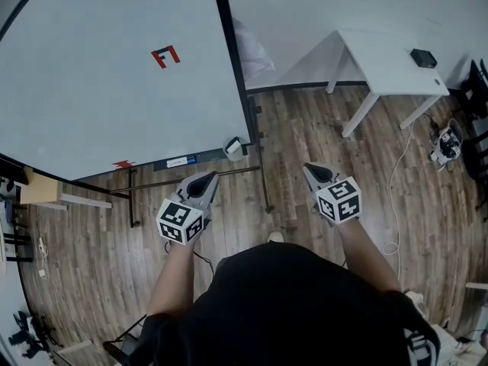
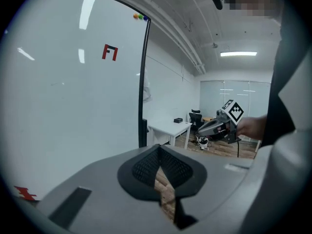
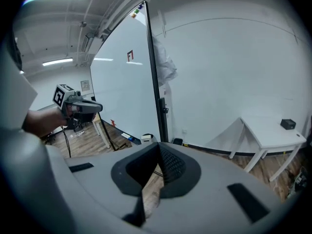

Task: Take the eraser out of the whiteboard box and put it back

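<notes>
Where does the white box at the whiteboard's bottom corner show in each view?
Head view: the white box is near centre, at the whiteboard's lower right corner.
Left gripper view: not in it.
Right gripper view: the white box is just below centre, at the board's foot.
Shared landmark: the red mark on the whiteboard, in all three.

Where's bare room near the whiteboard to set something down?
Table is bare left of the black device. Floor between whiteboard stand and table legs is open. Crowded: right end of tray at the box; cables far right.
</notes>
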A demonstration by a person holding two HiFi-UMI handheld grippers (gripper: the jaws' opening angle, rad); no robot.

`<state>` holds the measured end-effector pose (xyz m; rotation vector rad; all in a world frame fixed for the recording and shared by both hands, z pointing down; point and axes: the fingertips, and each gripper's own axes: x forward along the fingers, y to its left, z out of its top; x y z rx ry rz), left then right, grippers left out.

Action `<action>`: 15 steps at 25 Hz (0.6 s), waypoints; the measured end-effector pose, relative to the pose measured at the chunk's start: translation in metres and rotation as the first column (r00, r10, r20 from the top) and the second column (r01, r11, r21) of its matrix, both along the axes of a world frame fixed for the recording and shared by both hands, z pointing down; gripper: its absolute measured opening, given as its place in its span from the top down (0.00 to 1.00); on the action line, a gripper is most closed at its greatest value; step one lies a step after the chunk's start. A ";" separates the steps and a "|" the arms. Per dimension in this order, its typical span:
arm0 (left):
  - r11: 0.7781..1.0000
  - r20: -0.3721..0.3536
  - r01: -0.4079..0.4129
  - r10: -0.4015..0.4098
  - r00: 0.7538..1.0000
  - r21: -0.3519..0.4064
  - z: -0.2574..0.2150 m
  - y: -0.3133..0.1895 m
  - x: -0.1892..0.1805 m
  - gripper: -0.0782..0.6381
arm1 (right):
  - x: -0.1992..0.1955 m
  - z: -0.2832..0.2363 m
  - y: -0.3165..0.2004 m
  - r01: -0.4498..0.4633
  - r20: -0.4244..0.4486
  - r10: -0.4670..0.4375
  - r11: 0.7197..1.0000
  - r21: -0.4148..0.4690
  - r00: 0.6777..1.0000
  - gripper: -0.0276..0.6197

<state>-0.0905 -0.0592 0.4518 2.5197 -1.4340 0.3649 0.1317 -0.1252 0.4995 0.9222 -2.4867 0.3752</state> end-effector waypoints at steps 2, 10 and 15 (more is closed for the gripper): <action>1.000 -0.003 0.014 -0.014 1.000 0.009 -0.002 -0.007 0.001 0.87 | 0.000 0.001 -0.005 0.018 -0.005 -0.018 1.000 0.005 1.000 0.96; 0.999 -0.023 0.047 -0.047 0.999 0.003 0.003 -0.023 -0.003 0.87 | -0.002 0.000 -0.019 0.042 0.006 -0.041 0.999 -0.006 0.999 0.96; 0.999 -0.023 0.051 -0.051 0.998 -0.006 0.006 -0.025 -0.006 0.87 | -0.006 0.001 -0.022 0.056 0.002 -0.056 0.998 -0.014 0.998 0.96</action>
